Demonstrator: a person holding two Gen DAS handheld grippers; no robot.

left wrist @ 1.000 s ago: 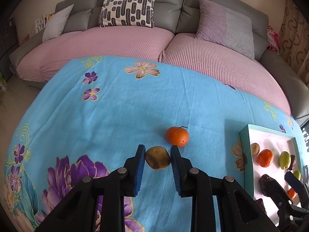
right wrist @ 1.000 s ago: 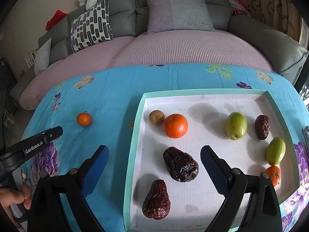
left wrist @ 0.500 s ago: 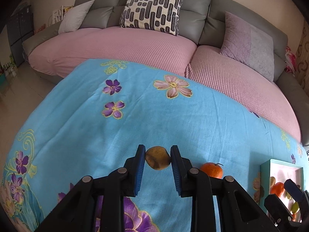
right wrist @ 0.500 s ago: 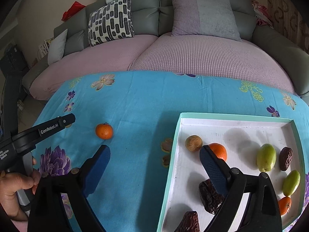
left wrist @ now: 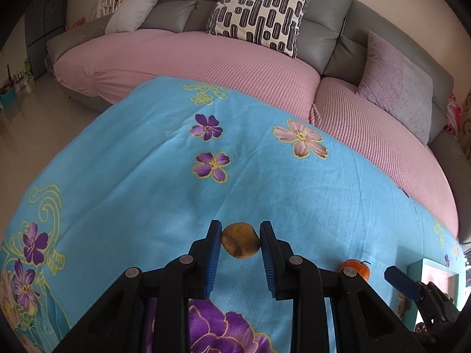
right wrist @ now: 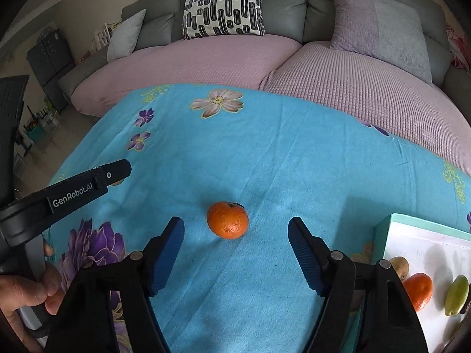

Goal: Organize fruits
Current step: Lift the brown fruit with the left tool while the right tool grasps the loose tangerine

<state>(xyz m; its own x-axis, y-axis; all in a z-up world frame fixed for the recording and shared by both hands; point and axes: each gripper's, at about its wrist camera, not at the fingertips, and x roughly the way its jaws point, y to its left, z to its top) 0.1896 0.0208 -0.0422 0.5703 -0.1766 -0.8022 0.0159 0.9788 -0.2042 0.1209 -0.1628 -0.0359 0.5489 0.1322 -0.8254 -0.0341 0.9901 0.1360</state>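
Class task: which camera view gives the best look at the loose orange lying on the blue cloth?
The right wrist view: the orange lies whole and unobstructed between the open fingers of the right gripper. In the left wrist view it sits small near the lower right, partly hidden behind the left gripper's arm.

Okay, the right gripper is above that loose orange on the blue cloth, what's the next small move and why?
Probably lower the right gripper a little further around the orange. Its jaws have just been closing, yet they flank the fruit with gaps on both sides, and the orange sits on the blue cloth just ahead of the fingertips.
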